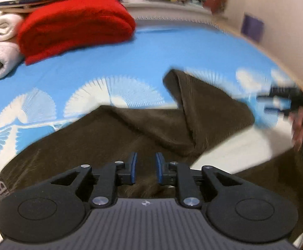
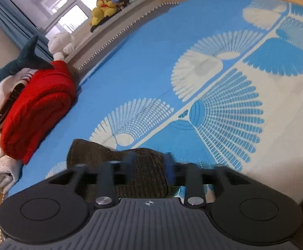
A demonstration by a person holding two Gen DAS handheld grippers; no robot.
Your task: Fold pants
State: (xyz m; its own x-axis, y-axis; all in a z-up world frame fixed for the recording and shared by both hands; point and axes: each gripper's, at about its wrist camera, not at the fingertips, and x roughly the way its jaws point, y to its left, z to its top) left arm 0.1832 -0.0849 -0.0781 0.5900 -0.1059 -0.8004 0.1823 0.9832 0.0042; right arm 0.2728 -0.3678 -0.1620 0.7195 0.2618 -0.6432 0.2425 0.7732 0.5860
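— Brown pants: location?
— Spread on blue bedspread, one leg bunched between right gripper fingers, clamped.
— Left gripper?
— Parted, poised above fabric, nothing gripped.

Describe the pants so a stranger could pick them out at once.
Start from the blue bedspread with its white fan patterns. A stack of folded laundry topped by a red blanket sits at its left; the pants lie nearer, spread out beneath the left gripper. They are the only dark olive-brown, corduroy-like fabric here, rumpled rather than stacked, with one corner raised in a peak.
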